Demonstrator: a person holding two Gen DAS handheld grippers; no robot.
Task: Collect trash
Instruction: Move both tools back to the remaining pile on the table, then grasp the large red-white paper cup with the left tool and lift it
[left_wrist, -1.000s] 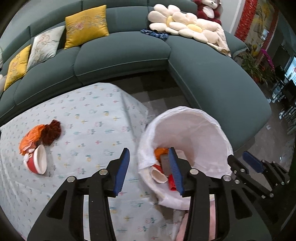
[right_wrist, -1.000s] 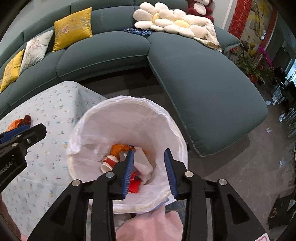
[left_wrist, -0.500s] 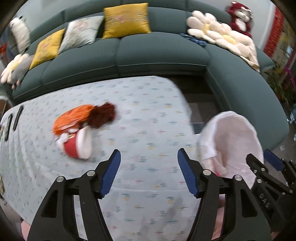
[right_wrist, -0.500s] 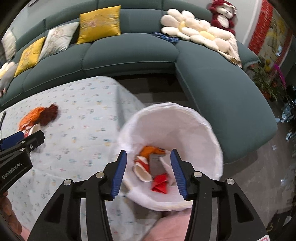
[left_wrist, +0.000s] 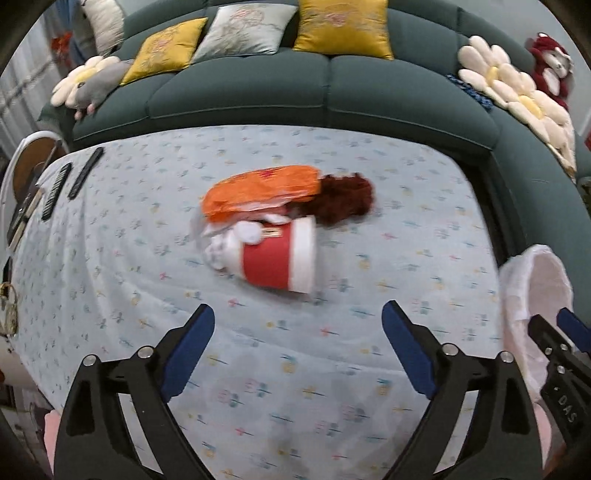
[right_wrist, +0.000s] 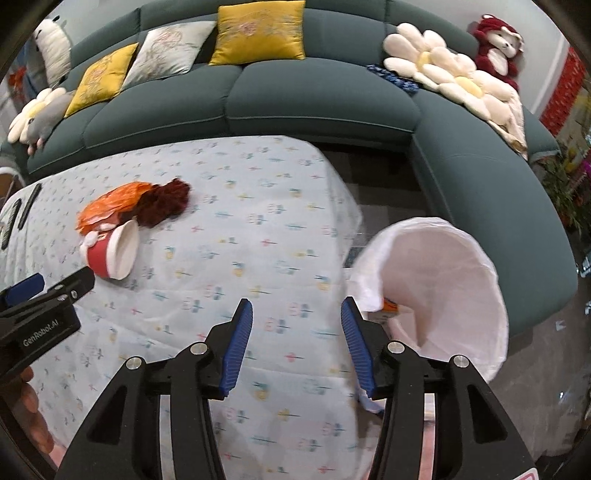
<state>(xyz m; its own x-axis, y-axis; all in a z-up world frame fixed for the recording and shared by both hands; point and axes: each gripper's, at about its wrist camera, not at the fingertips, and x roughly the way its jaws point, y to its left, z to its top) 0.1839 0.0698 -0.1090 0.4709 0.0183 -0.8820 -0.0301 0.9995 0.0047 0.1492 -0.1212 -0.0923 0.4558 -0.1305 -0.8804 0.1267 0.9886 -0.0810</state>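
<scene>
Now the left tongs hang above the cloth-covered desk, jaws opening wide with nothing between them. Just beyond them, at the middle of the desk, lies a tipped red-and-white paper cup, its mouth facing the white-lined trash bin at the desk's right edge. An orange wrapper and a dark red clump touch the cup on its far side. The right tongs hover over the desk's near right corner, beside the bin, jaws half spread and empty. Some trash shows inside the bin.
</scene>
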